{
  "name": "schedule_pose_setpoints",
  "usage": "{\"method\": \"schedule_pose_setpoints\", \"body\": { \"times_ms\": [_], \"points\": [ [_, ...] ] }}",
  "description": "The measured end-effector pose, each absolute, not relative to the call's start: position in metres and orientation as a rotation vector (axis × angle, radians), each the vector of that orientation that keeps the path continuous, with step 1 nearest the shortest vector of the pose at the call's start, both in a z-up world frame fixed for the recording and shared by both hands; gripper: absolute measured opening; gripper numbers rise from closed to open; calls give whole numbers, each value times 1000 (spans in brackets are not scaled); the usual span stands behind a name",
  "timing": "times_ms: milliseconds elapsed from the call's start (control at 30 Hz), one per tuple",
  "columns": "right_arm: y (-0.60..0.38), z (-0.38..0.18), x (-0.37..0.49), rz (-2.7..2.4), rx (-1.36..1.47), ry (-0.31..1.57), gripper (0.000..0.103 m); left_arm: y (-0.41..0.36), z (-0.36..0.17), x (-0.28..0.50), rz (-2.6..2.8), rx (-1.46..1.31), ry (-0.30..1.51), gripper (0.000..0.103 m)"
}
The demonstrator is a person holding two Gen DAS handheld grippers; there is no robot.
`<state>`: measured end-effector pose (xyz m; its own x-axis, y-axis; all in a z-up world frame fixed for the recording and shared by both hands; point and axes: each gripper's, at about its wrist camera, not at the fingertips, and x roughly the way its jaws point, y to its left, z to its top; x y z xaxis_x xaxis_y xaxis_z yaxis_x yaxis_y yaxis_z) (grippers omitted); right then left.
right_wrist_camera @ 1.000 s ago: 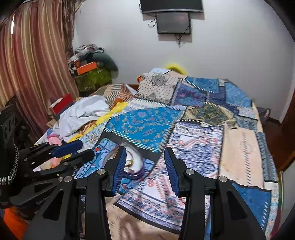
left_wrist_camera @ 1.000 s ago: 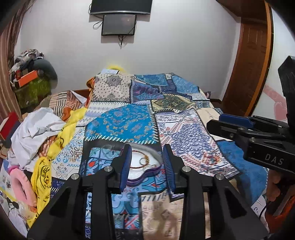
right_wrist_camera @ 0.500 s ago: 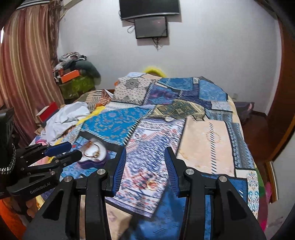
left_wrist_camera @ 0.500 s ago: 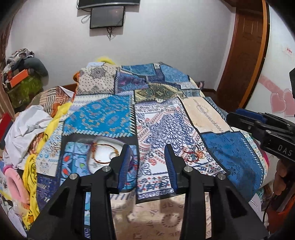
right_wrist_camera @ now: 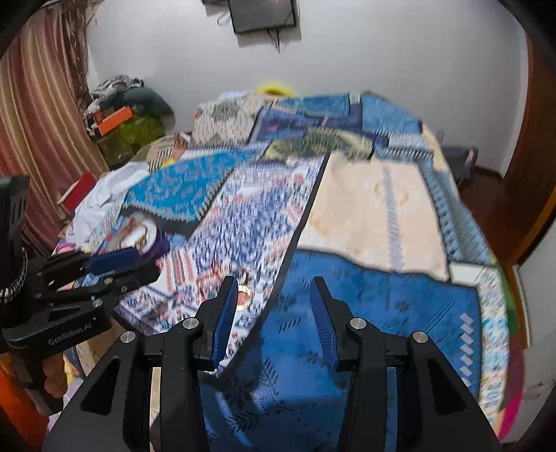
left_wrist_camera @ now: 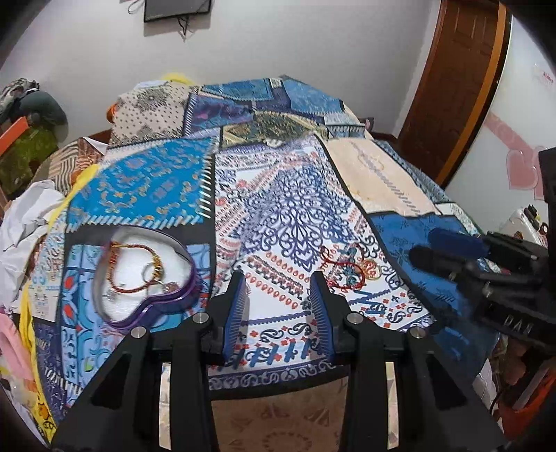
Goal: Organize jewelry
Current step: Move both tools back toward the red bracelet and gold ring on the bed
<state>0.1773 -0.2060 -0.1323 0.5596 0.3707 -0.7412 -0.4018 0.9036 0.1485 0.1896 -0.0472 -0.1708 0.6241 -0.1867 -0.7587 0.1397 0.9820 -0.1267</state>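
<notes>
Patchwork bedspread [left_wrist_camera: 166, 194] covers whole bed: blue, white & cream panels w/ printed patterns, cream panel [left_wrist_camera: 378, 180] toward far right edge. White wall [left_wrist_camera: 295, 45] behind far edge; dark screen [left_wrist_camera: 177, 8] mounted high on it, cables hanging below. Brown wooden door [left_wrist_camera: 458, 76] at right, pink heart stickers [left_wrist_camera: 517, 167] on wall beside it. Off bed's left edge: white cloth [left_wrist_camera: 24, 215], yellow cloth [left_wrist_camera: 69, 194], clothes pile [right_wrist_camera: 125, 104] in far left corner w/ orange box [right_wrist_camera: 114, 120]. Striped curtain [right_wrist_camera: 38, 114] along left wall.
</notes>
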Motion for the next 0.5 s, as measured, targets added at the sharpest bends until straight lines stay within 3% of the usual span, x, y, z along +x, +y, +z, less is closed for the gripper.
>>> {"method": "schedule_pose_setpoints", "body": {
  "times_ms": [500],
  "points": [
    [-177, -159, 185, 544, -161, 892, 39, -38, -185, 201, -167, -62, 913, 37]
  ]
}}
